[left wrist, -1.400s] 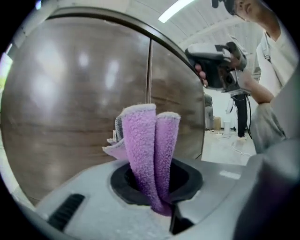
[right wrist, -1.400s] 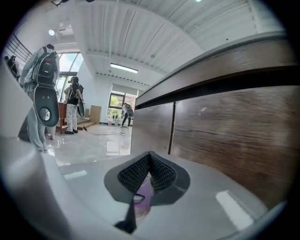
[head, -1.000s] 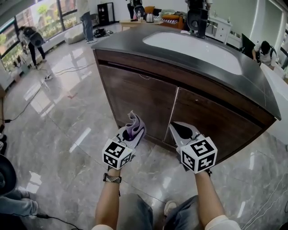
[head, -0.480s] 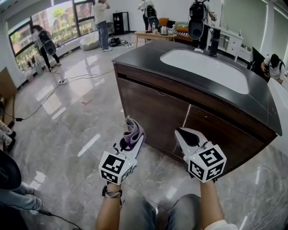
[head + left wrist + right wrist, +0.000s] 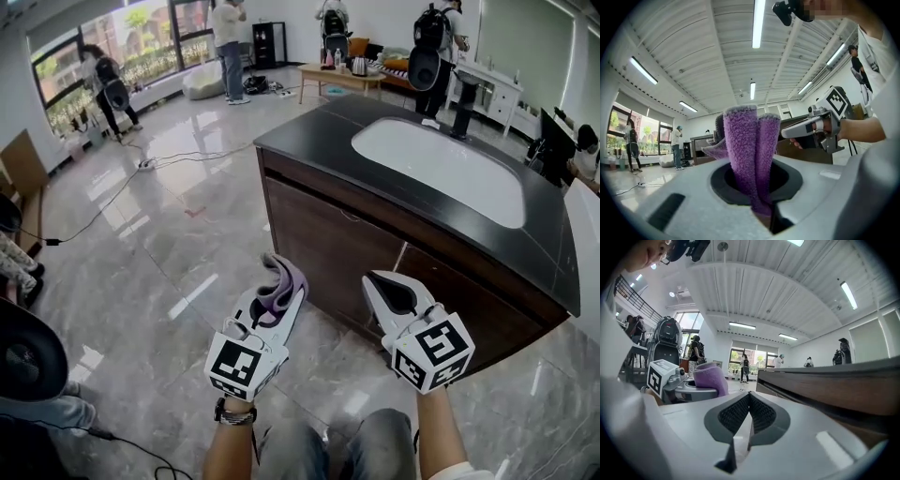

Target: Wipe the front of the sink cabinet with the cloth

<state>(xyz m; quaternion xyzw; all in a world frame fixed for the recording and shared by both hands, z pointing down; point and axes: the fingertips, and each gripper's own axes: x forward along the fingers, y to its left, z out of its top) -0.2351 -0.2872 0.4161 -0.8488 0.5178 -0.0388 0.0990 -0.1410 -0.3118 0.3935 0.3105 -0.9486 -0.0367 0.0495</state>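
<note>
My left gripper [image 5: 277, 298] is clamped on the purple cloth [image 5: 284, 274]. The fingers pinch only the lower fold, and most of the cloth stands out loosely past the fingertips, bent over toward the far side. My right gripper [image 5: 382, 284] has its fingers pressed together with nothing between them (in its own view the ribbed pads meet in a point). It hangs just beside the left one, on the right of the cloth.

The front of the sink cabinet [image 5: 333, 246] lies ahead of both pairs of fingertips and is apart from them. The cloth does not touch the wood, so I judge that the wiping is not yet begun.

What worries me is the grip. Because so little cloth sits between the fingers, a firm drag across the door could pull it out, and it would fall to the floor [image 5: 169, 244] below the fingertips. Also, the free part may fold back when I press. Then the hard fingertips, not the cloth, would meet the door and could scratch it. The right gripper, being so near, could knock against the cabinet if I swing wide.
</note>
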